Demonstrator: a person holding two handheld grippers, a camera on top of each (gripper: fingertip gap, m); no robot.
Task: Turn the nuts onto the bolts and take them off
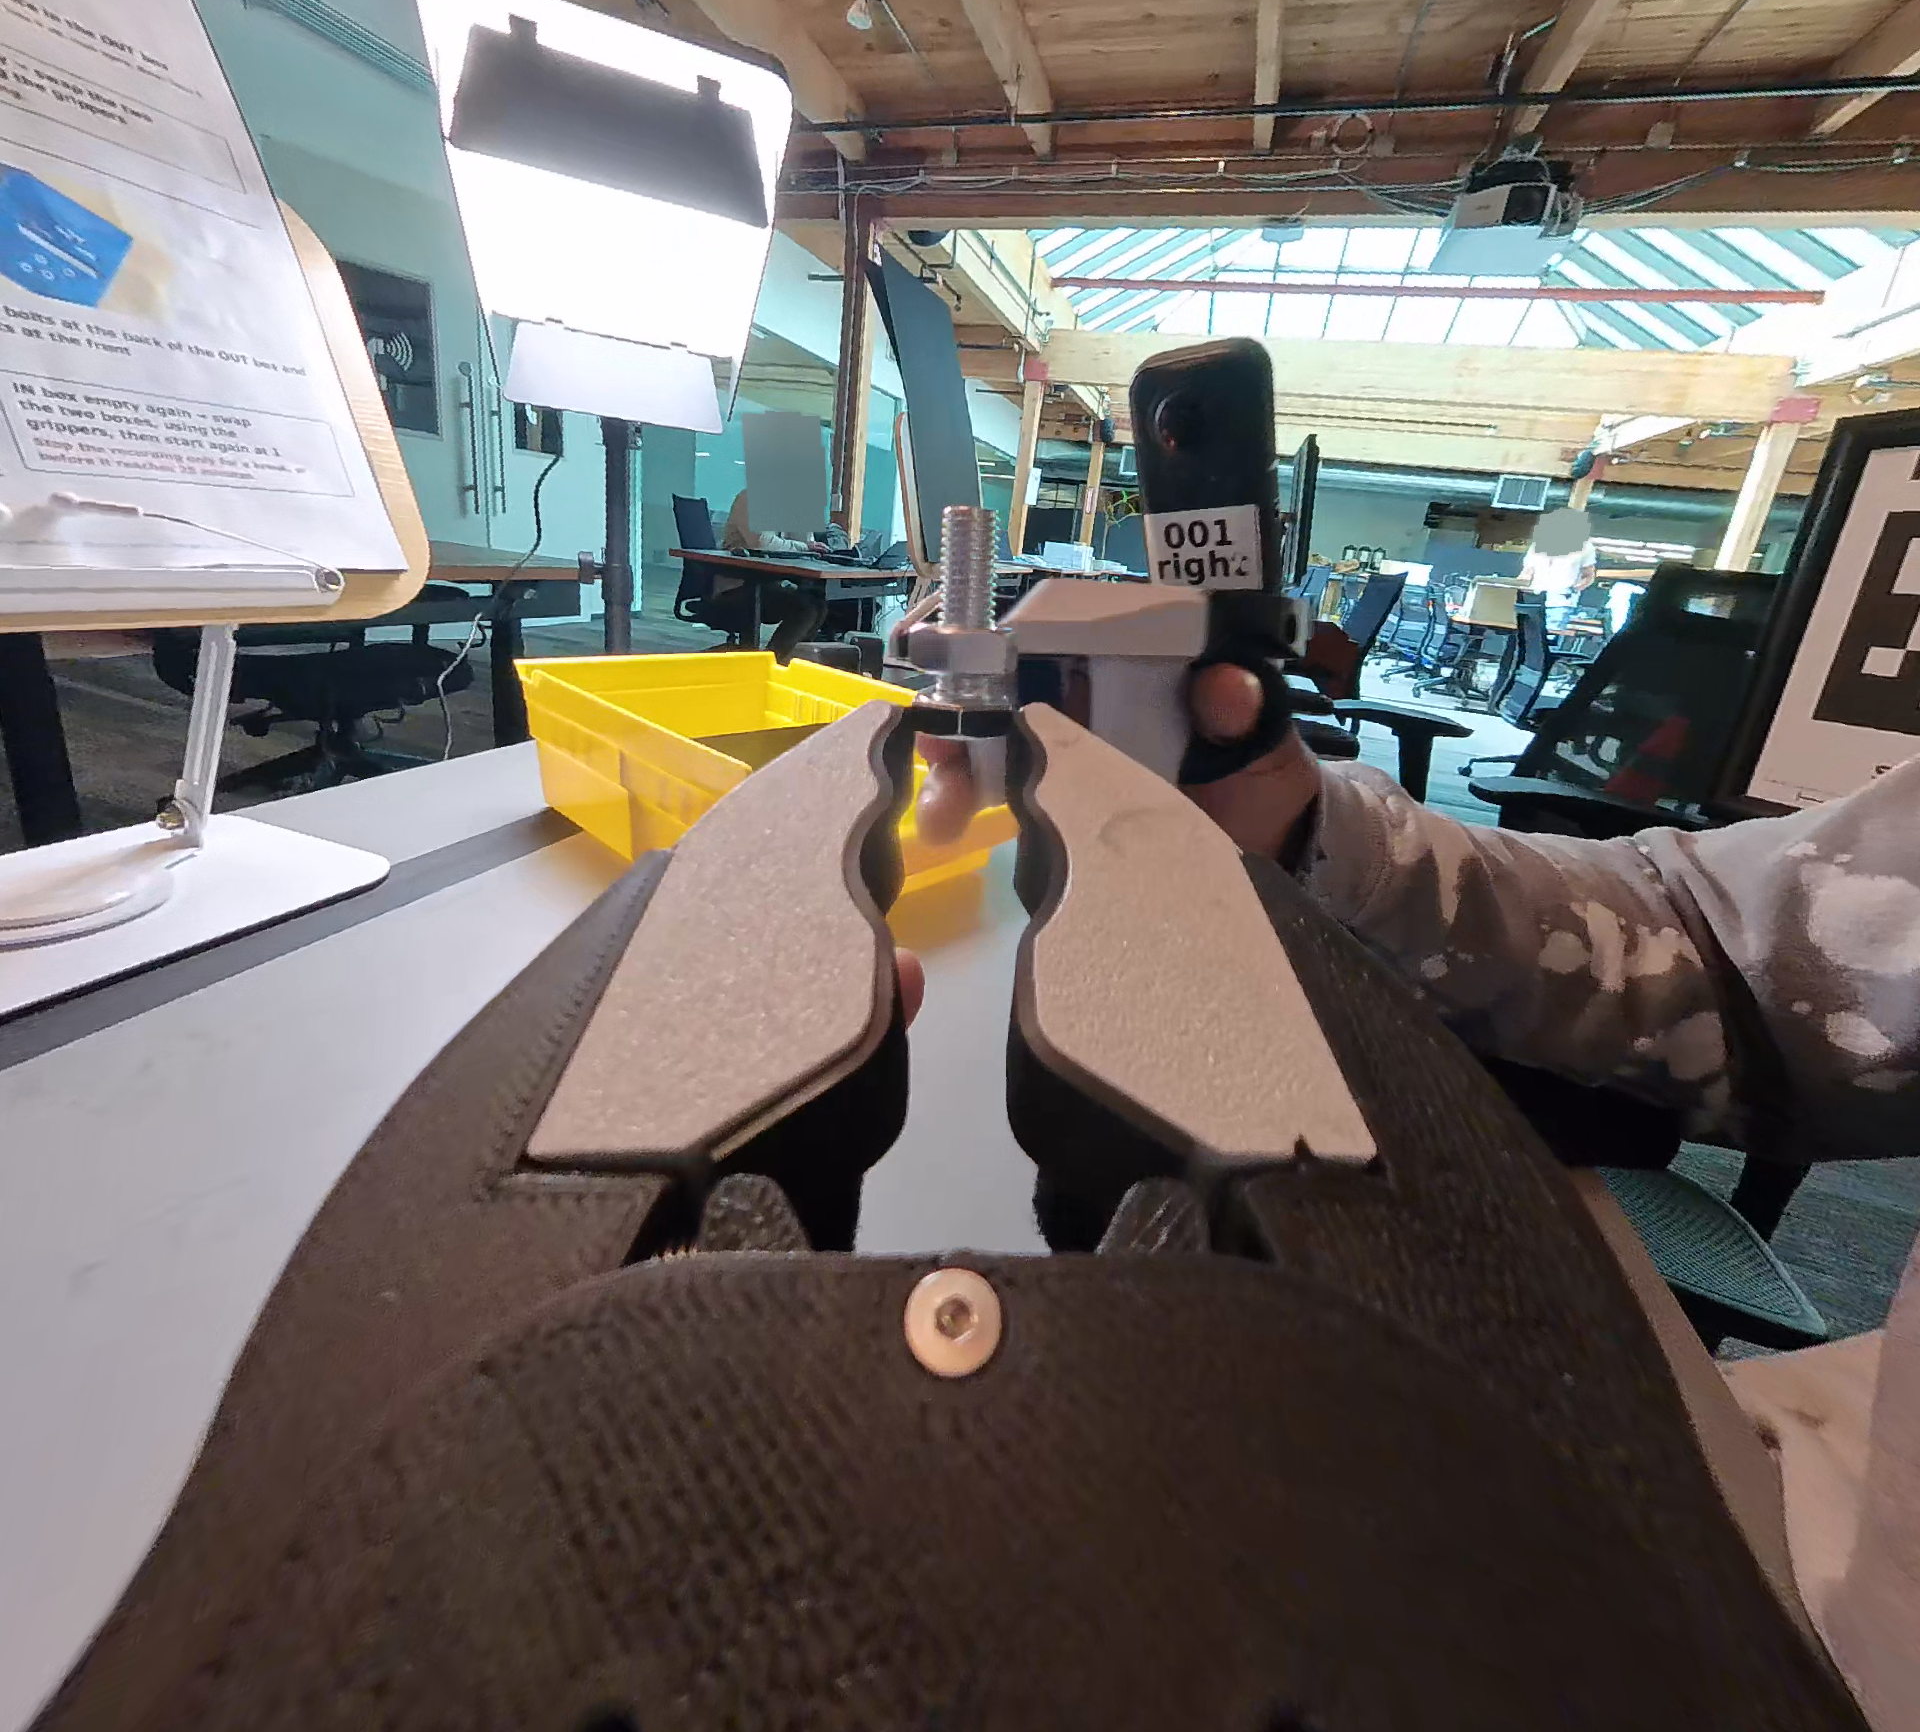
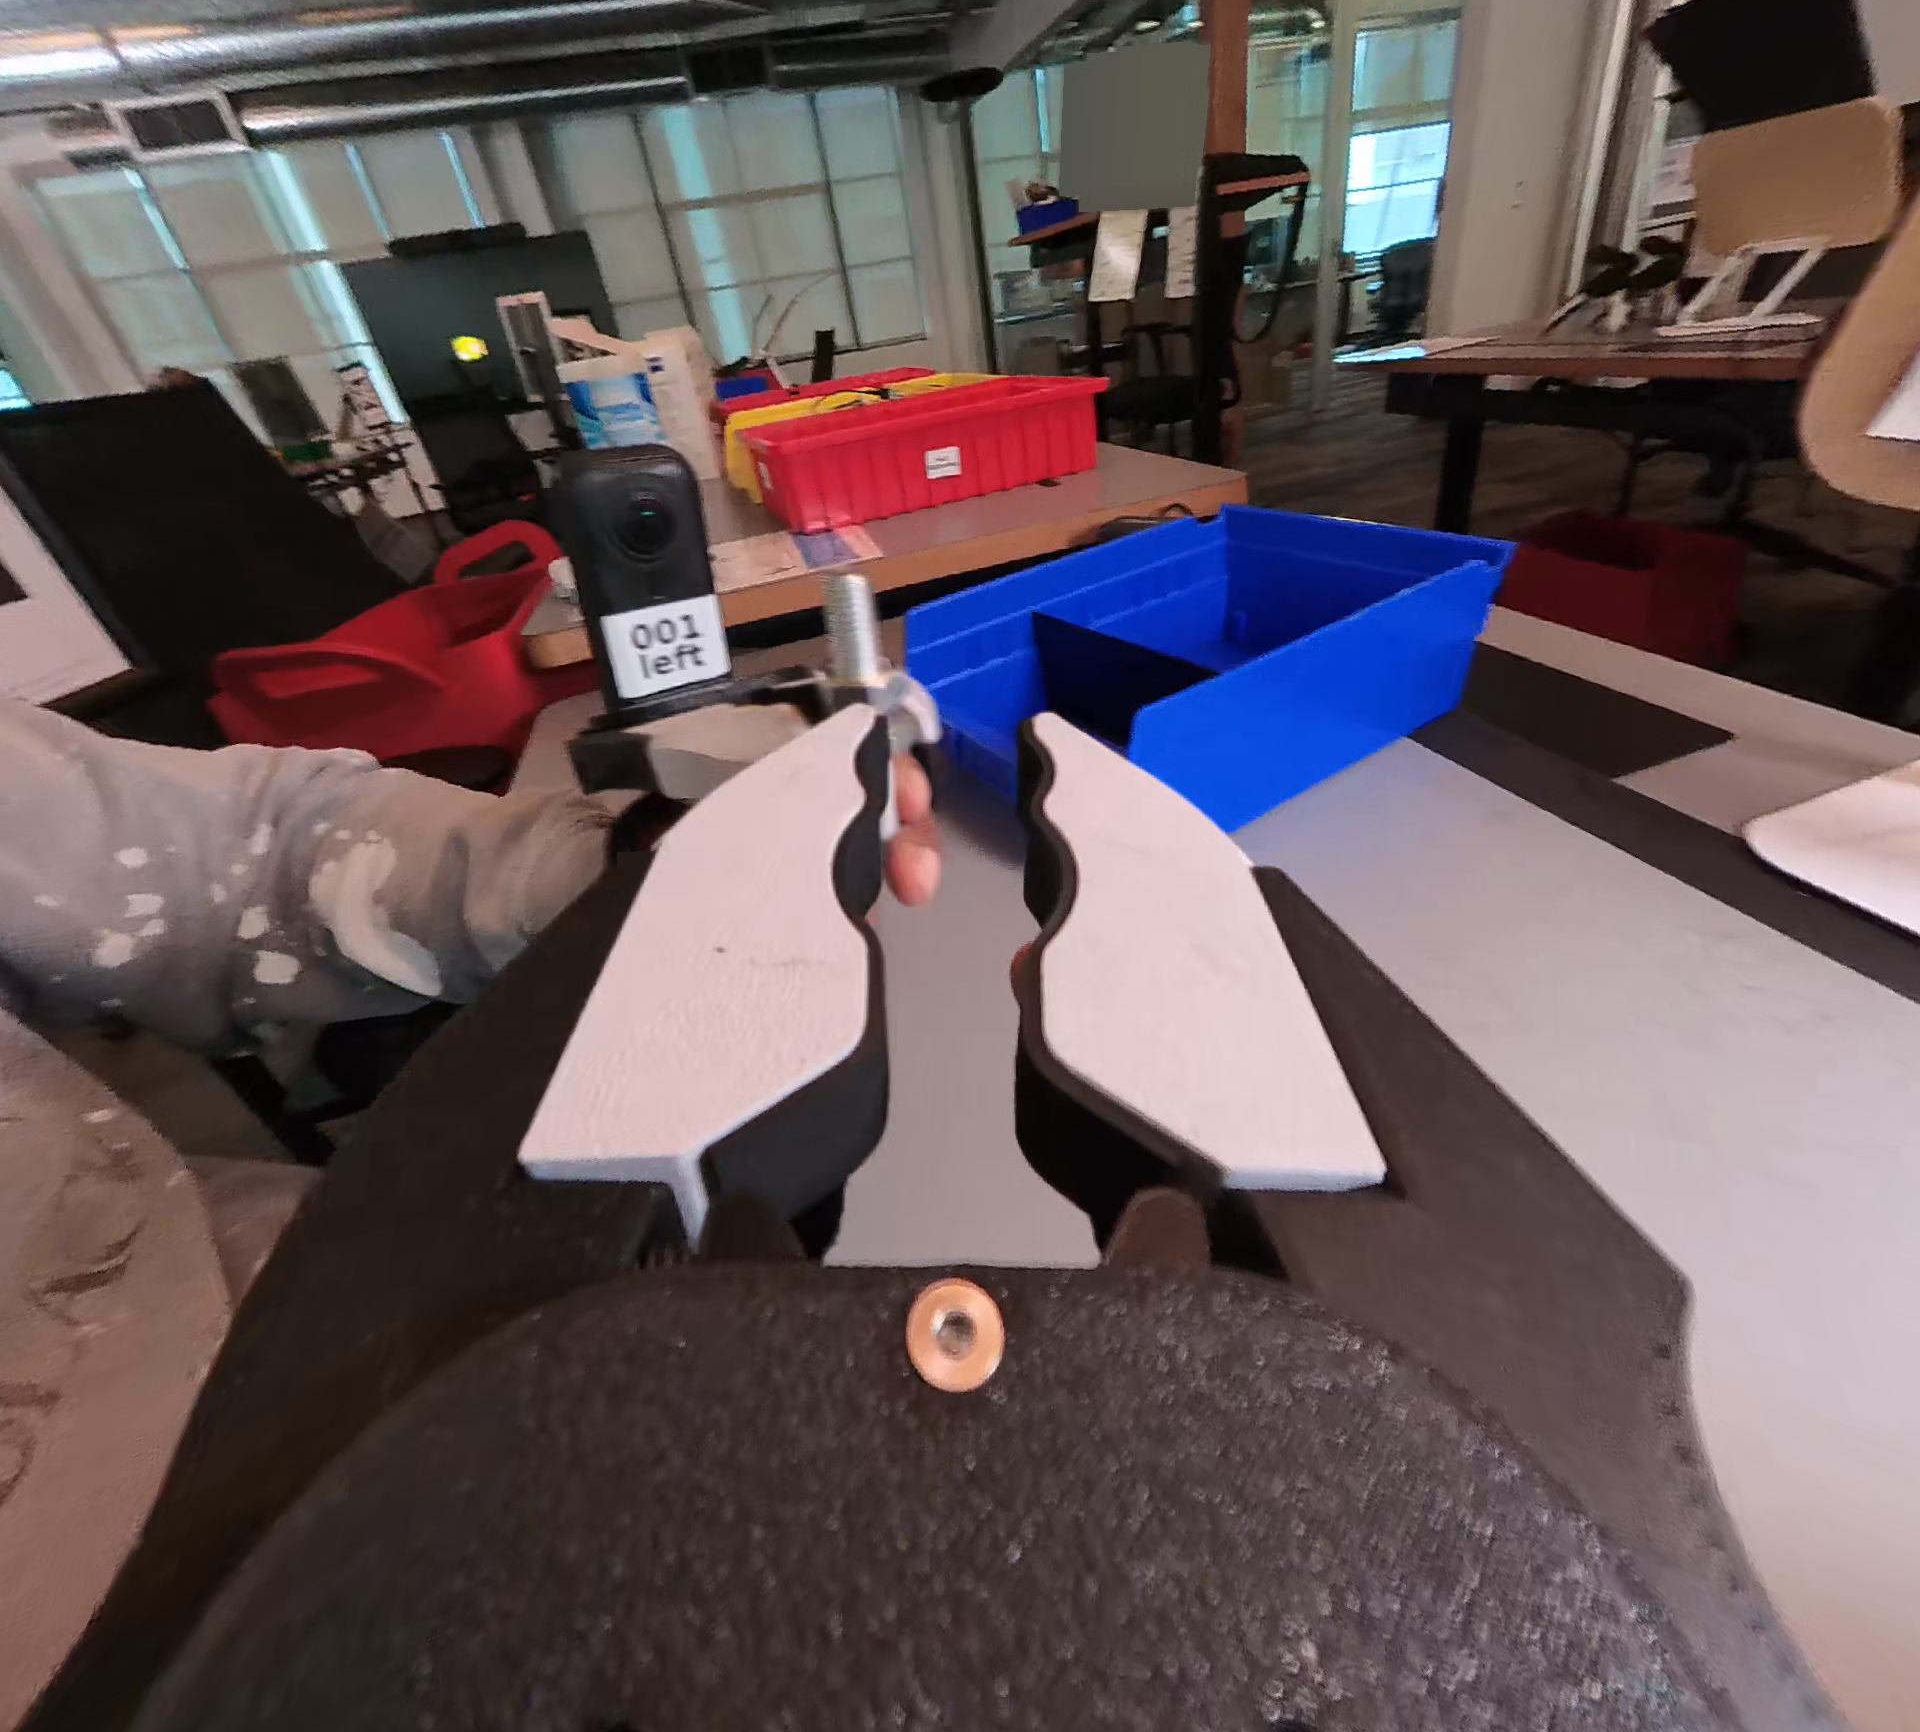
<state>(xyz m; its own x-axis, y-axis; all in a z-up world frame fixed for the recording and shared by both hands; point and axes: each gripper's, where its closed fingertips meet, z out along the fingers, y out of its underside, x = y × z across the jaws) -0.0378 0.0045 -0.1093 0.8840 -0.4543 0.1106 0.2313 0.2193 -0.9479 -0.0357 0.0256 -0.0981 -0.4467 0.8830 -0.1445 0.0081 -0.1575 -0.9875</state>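
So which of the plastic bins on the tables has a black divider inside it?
The blue bin, nearest the right tongs: a black divider crosses its inside. The red bin on the far table shows none.

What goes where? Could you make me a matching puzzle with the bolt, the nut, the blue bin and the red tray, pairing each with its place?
Things:
1. bolt
2. nut
3. blue bin
4. red tray

Places:
A. on the farther table
B. threaded on the upright shank
C. on the near grey table, dark divider inside
D. head pinched in the jaws of the left gripper

Pairs: 1-D, 2-B, 3-C, 4-A
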